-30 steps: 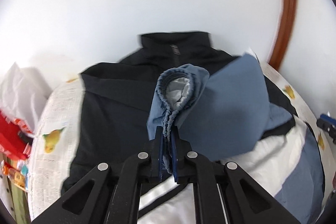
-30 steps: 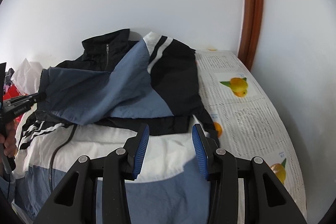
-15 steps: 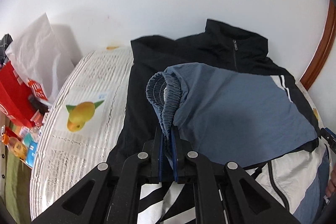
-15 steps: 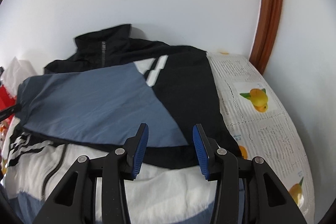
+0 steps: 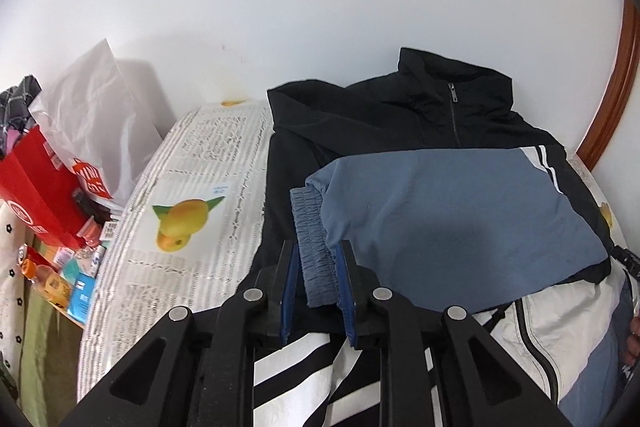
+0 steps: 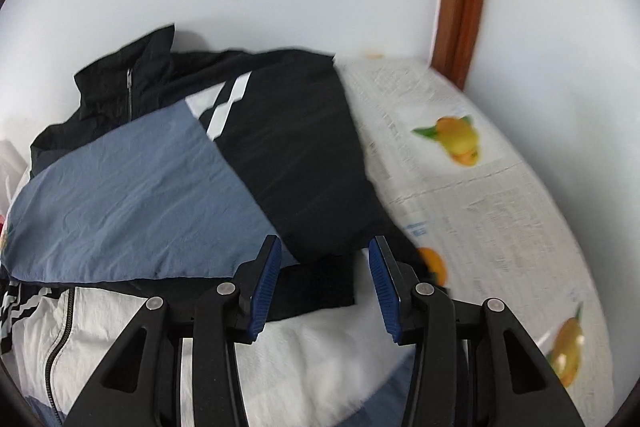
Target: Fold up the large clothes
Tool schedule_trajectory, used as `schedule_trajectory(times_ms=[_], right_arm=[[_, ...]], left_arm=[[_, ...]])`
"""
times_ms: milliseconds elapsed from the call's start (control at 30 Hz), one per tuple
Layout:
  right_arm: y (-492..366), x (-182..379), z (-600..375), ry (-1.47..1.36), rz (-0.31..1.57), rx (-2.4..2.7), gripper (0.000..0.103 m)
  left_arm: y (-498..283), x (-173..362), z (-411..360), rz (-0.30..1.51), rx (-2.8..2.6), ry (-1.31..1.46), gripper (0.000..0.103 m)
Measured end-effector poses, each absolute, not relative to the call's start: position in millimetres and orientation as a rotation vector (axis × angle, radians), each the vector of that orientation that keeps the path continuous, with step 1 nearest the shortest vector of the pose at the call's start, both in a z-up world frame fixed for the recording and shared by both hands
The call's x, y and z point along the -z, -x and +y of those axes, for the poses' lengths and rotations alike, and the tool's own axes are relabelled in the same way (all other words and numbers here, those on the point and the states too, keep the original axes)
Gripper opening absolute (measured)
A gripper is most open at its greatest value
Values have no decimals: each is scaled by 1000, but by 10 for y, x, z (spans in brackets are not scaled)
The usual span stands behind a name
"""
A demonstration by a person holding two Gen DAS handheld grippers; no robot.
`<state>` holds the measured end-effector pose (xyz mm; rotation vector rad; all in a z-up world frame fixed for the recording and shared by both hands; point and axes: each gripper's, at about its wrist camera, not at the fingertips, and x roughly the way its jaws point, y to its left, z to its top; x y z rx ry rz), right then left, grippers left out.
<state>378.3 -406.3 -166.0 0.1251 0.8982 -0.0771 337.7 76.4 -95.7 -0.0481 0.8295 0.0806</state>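
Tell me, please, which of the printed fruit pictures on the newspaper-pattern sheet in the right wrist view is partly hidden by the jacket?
The orange fruit print just right of the right gripper; the black jacket hem covers its left side, while the other prints lie fully exposed.

The left tool (image 5: 317,269) has just been opening: a second ago its pads pinched the gathered blue cuff (image 5: 314,243) and held it raised, and now they stand slightly apart with the cuff lying loose between them. The blue sleeve (image 5: 448,223), earlier bunched and lifted, now lies flat across the black chest of the jacket (image 5: 400,115). The right tool (image 6: 325,273) has come down over the folded sleeve's black shoulder part, where earlier it hung above the white panel.
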Motion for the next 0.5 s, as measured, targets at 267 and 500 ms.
schedule_trajectory(times_ms=[267,500], right_arm=[[-3266,1374,-4244,-86,904,45,45],[-2643,1355,-4501,-98,943,53,45]], left_arm=[[-2914,716,871,783,-49,31,19],[-2403,641,1046,800,-19,70,19]])
